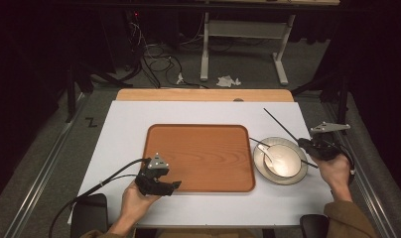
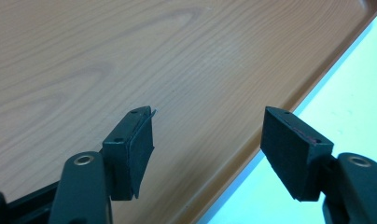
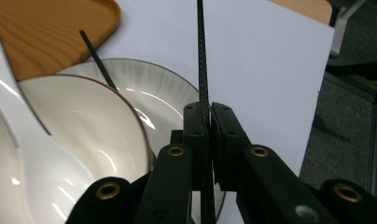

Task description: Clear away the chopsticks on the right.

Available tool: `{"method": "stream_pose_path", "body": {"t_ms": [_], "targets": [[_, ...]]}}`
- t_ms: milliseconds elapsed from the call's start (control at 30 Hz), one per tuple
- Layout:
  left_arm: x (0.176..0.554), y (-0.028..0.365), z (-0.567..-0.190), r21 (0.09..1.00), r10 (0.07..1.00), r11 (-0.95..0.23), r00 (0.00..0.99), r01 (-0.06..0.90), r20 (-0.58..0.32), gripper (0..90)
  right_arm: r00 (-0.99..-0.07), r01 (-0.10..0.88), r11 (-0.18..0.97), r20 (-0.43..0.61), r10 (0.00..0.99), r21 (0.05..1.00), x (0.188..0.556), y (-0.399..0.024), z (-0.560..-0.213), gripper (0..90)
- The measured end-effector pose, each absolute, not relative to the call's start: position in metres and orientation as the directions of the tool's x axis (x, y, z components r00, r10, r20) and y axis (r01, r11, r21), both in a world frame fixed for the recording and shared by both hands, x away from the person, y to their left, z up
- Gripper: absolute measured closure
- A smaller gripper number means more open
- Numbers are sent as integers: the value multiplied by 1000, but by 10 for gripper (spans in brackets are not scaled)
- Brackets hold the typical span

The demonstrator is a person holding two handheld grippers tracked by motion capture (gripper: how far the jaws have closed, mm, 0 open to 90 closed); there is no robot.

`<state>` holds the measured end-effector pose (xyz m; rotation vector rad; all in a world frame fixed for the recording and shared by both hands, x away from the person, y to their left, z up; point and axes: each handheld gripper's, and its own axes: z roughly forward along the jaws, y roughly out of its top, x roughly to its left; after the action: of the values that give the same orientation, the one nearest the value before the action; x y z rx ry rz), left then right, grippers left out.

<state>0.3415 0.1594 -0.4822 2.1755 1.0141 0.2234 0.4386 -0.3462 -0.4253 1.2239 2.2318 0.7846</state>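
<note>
Right gripper view: right gripper (image 3: pixel 209 116) has its jaws pressed together on a thin black chopstick (image 3: pixel 201 56) that runs up between the pads.
Chopstick position: in the high view it slants up and left from the right gripper (image 1: pixel 312 146) over the white table cover (image 1: pixel 129 119), clear of the surface.
Second chopstick: a second chopstick (image 1: pixel 283 152) lies across the bowl (image 1: pixel 284 159), which sits in a pale plate (image 1: pixel 300 176) just right of the tray.
Spoon: a white spoon (image 3: pixel 32 154) rests in the bowl.
Left gripper: left gripper (image 2: pixel 207 140) has jaws wide apart, nothing between them, over the near edge of the wooden tray (image 2: pixel 130 56).
</note>
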Motion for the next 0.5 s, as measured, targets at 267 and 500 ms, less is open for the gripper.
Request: {"method": "stream_pose_path", "body": {"t_ms": [267, 500], "targets": [[342, 160, -482, 670, 721, -440, 680, 597, -132, 343, -556, 508, 505, -182, 811, 698, 420, -315, -400, 864], [342, 160, -482, 668, 722, -439, 678, 601, -135, 343, -620, 482, 531, -157, 769, 697, 409, -286, -391, 864]]}}
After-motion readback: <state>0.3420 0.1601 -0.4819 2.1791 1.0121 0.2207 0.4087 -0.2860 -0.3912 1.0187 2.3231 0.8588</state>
